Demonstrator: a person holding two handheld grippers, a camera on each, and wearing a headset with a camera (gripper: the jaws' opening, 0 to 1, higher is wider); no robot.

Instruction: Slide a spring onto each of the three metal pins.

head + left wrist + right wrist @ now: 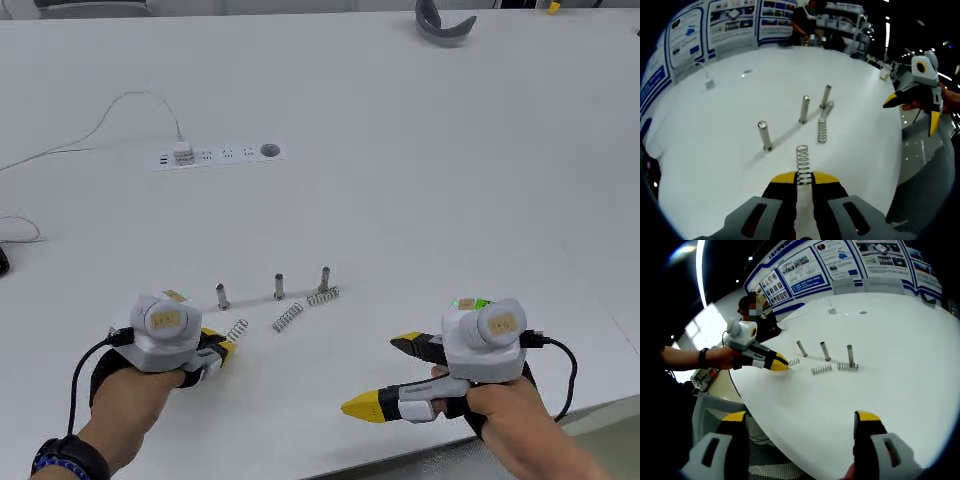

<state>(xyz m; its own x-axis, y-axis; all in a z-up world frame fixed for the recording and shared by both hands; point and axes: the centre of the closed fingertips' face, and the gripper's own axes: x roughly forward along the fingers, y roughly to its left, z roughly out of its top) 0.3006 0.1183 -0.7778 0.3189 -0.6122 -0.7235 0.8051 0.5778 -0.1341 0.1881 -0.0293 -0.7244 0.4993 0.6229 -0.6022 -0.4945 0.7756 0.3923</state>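
Note:
Three upright metal pins (222, 296) (279, 287) (324, 279) stand in a row on the white table (400, 200). My left gripper (222, 348) is shut on the end of one spring (236, 329), which points toward the left pin; the left gripper view shows this spring (802, 159) sticking out of the shut tips (799, 177). A second spring (288, 317) lies in front of the middle pin. A third spring (323, 297) lies against the right pin's base. My right gripper (382, 375) hangs open and empty, well right of the pins (824, 351).
A white power strip (215, 155) with a plug and cable lies further back on the left. At the far edge sits a grey curved object (443, 22). The table's near edge runs just under my right hand (590, 410).

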